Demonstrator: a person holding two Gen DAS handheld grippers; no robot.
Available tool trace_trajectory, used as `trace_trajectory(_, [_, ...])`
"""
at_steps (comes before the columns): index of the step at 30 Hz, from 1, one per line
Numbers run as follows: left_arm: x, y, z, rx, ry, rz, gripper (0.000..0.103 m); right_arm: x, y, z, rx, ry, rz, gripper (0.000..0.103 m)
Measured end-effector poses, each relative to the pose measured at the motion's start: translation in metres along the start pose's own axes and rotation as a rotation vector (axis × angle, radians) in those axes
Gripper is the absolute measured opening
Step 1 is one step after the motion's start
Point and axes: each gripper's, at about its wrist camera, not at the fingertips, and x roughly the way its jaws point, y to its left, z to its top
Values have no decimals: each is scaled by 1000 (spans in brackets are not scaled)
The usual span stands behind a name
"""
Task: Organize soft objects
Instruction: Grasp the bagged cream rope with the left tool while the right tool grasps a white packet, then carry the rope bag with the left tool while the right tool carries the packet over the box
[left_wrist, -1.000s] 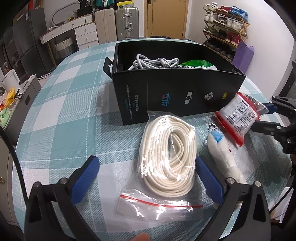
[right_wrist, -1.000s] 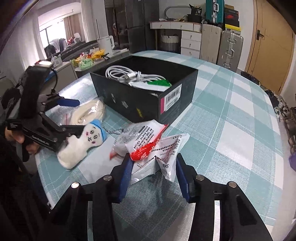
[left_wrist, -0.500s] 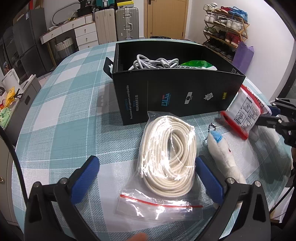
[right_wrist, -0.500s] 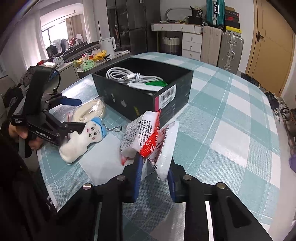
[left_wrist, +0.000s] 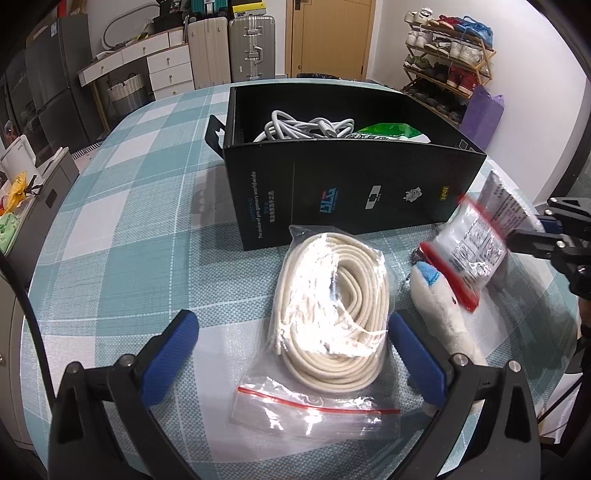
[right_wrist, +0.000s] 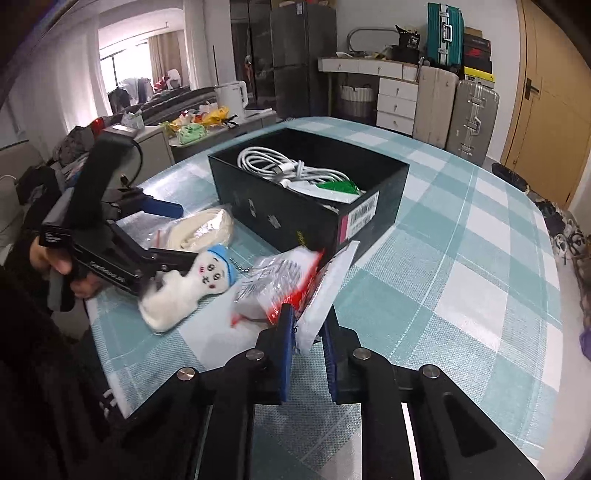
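On the checked tablecloth (left_wrist: 140, 221), beside the black box (left_wrist: 332, 199), the right gripper (right_wrist: 308, 332) pinches a white packet (right_wrist: 280, 288) — the left gripper (left_wrist: 291, 354) gapes wide, empty, around a bagged rope (left_wrist: 332, 306).

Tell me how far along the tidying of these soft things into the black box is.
Partway. Already in the black box: a white cable bundle and a green-and-white packet. In hand: the right gripper is shut on the red-and-white packets, lifted near the box. Left: the bagged rope coil and the plush toy lie on the table, with the open left gripper over the coil.
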Motion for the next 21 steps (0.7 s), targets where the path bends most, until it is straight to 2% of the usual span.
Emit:
trace_trajectory(4, [-1,0,0,2,-6,-14,100,2,-3,0,7,-8,-11,15])
trace_trajectory(7, [-4,-3,-2,14,-24,-26,89,-2,-3,1,5,-17,-23,15])
trace_trajectory(10, [-8,-7,-2,35,-45,-40,68,-5,-5,1,7,-28,-30,15])
trace_trajectory(11, [-9,-9,-3,45,-52,-45,56,-6,-5,1,7,-31,-33,15])
trace_trajectory(12, [-10,-10,-3,50,-54,-46,49,-7,-5,1,6,-34,-34,15])
trace_trajectory(14, [-12,-8,-2,40,-59,-75,39,-8,-4,1,2,-39,-33,14])
trace_trajectory(21, [-21,-5,-1,21,-86,-98,34,-17,-3,2,-7,-58,-45,14])
